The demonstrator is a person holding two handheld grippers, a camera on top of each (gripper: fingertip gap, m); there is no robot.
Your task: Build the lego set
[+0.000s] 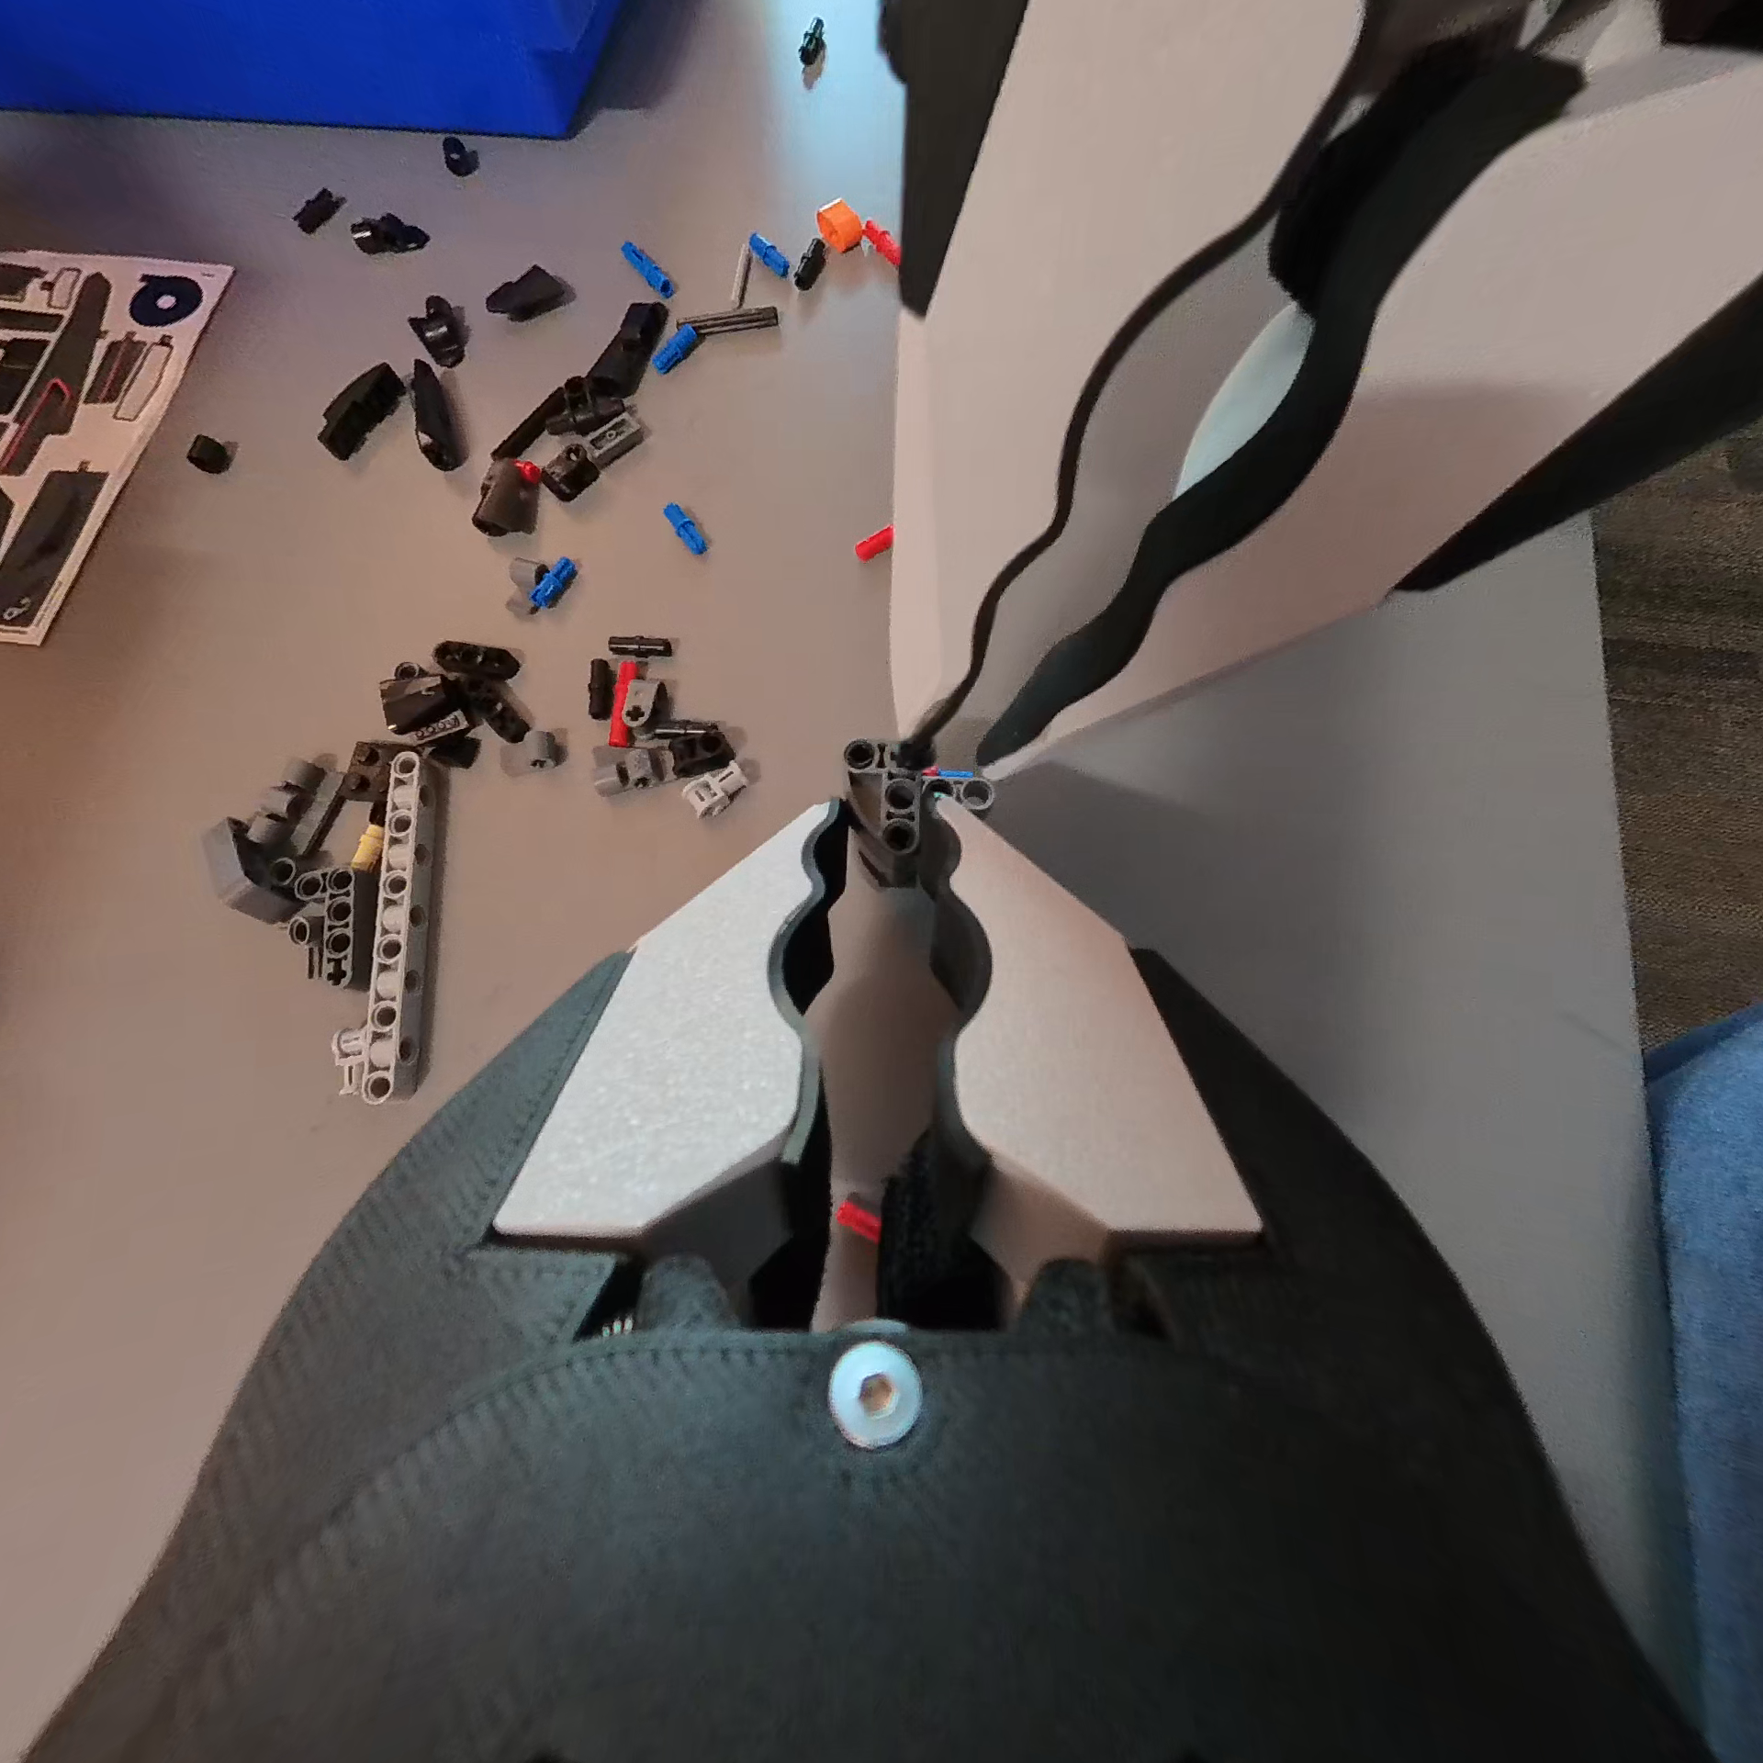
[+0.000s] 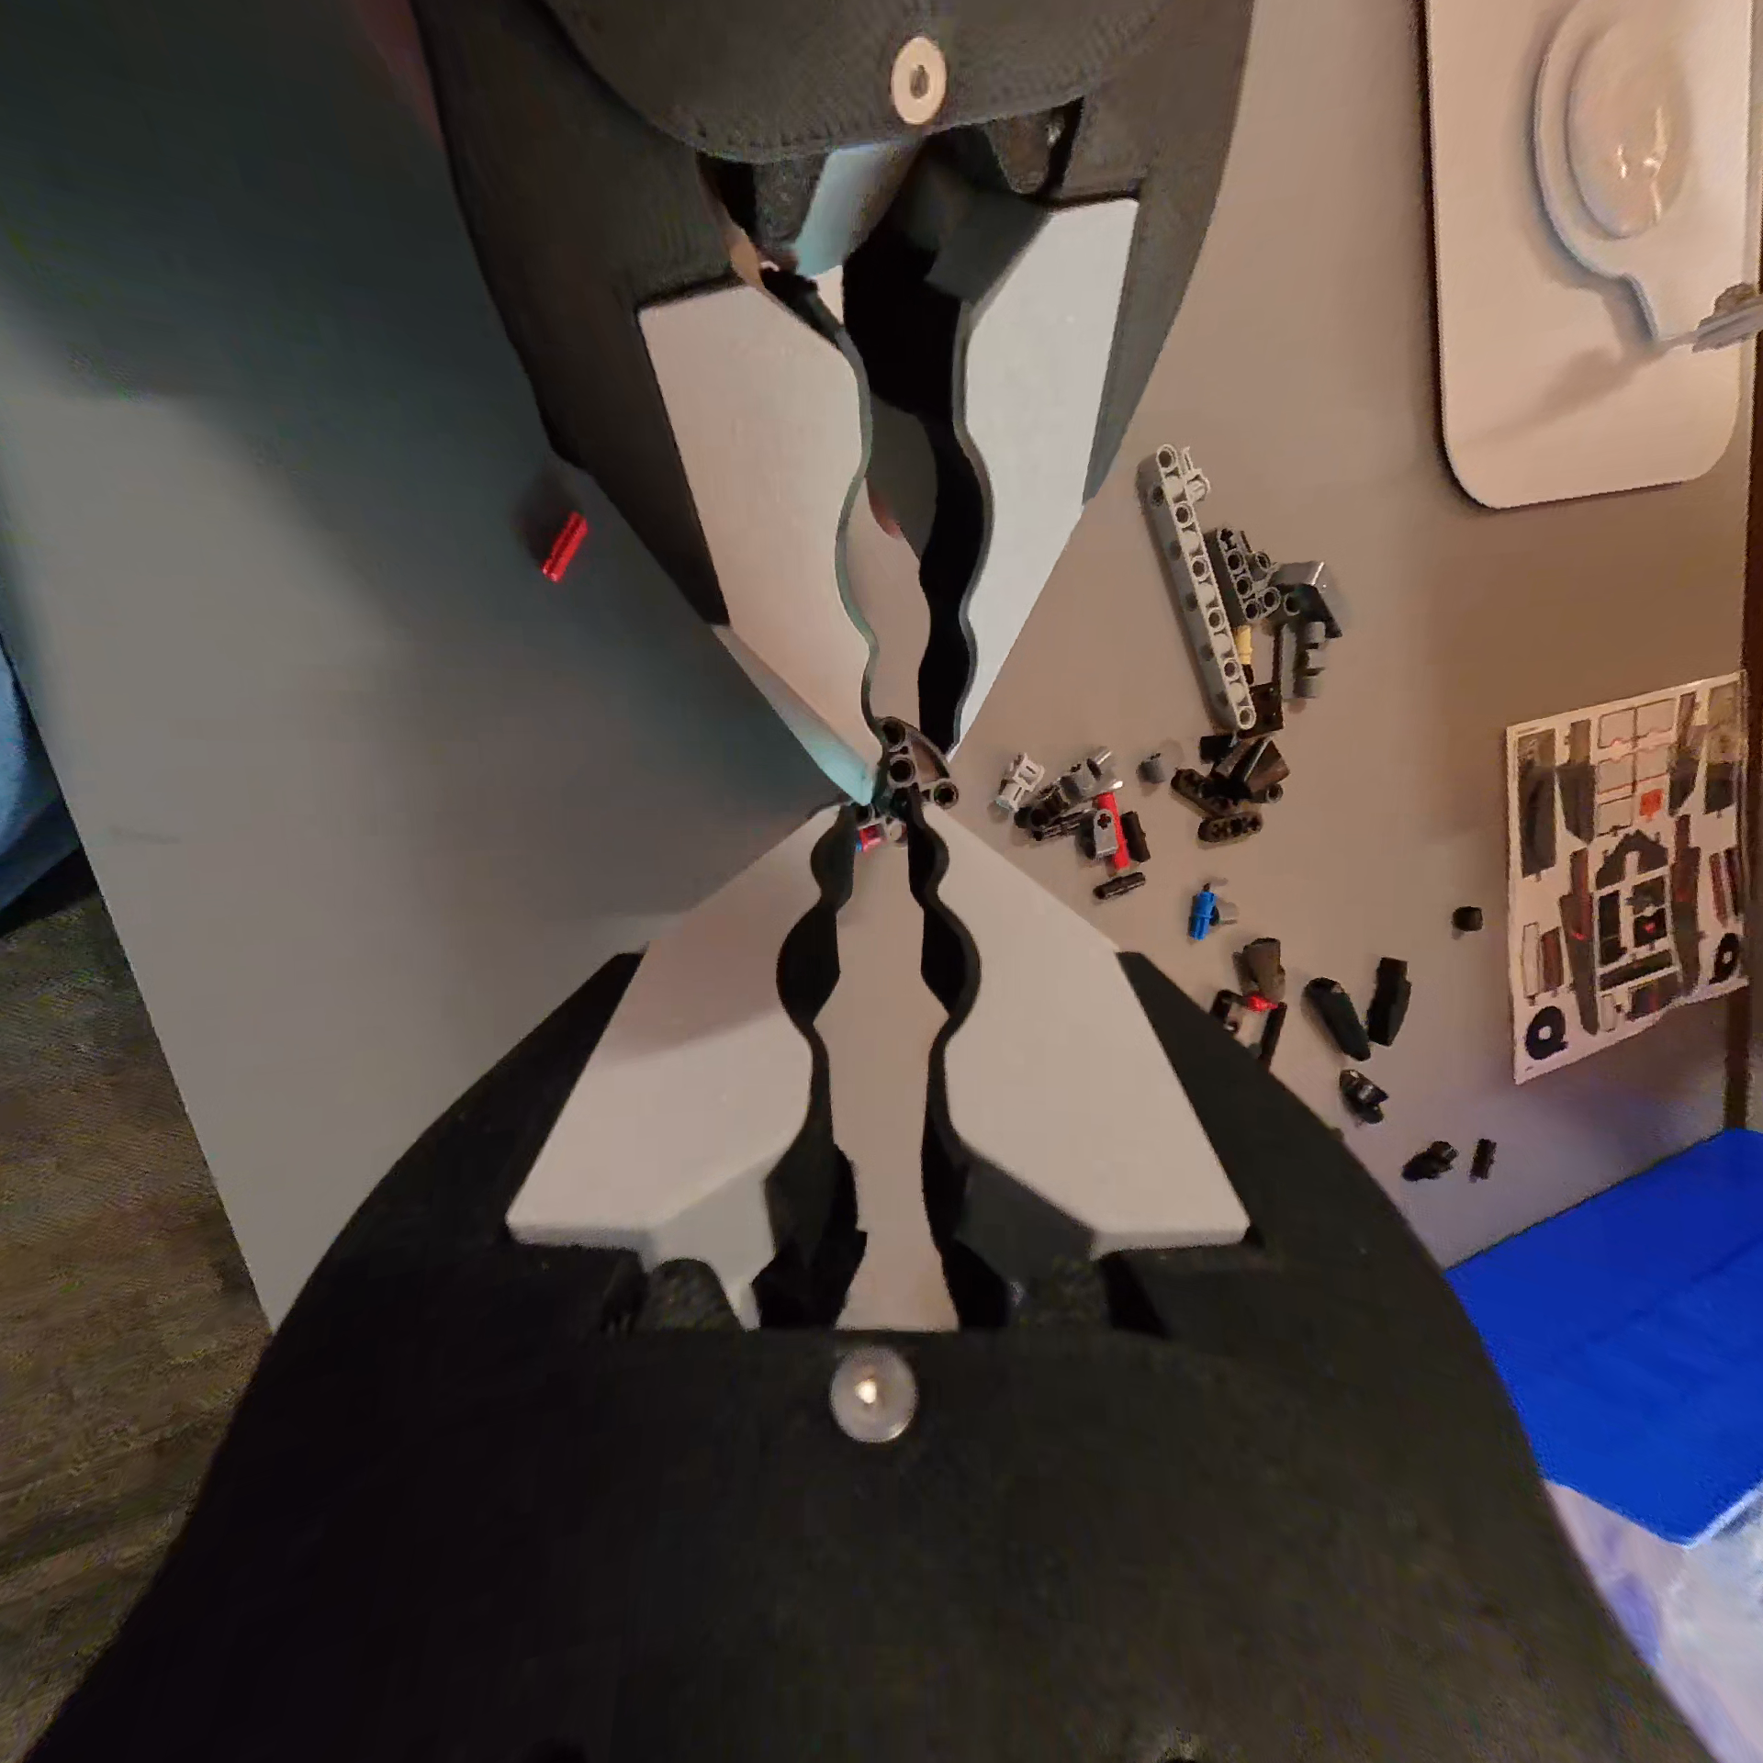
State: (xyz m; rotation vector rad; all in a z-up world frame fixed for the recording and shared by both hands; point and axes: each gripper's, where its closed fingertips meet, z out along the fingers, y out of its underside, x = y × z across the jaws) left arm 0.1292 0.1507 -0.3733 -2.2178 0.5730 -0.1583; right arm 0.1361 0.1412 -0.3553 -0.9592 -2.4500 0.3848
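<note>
My left gripper (image 1: 892, 844) is shut on a dark grey angled beam with round holes (image 1: 897, 811) and holds it above the grey table (image 1: 763, 534). My right gripper (image 1: 949, 754) comes in from the upper right, tip to tip with the left. It is shut on a small grey piece with blue and red pins (image 1: 959, 784). The two pieces touch each other. In the right wrist view, my right gripper (image 2: 882, 828) holds the small pinned piece (image 2: 873, 837) right under the dark beam (image 2: 911, 763), which sits in the left gripper (image 2: 902, 735) above.
A partly built assembly with a long light grey beam (image 1: 396, 916) (image 2: 1202, 591) lies on the table among several loose black, grey, blue and red pieces (image 1: 534, 420). A sticker sheet (image 1: 76, 429) (image 2: 1622, 878), a blue box (image 1: 286, 57) (image 2: 1622, 1336) and a white tray (image 2: 1574, 238) lie farther off. The table edge (image 1: 1603, 763) is close on the right. My two grippers' fingertips are within a few centimetres of each other.
</note>
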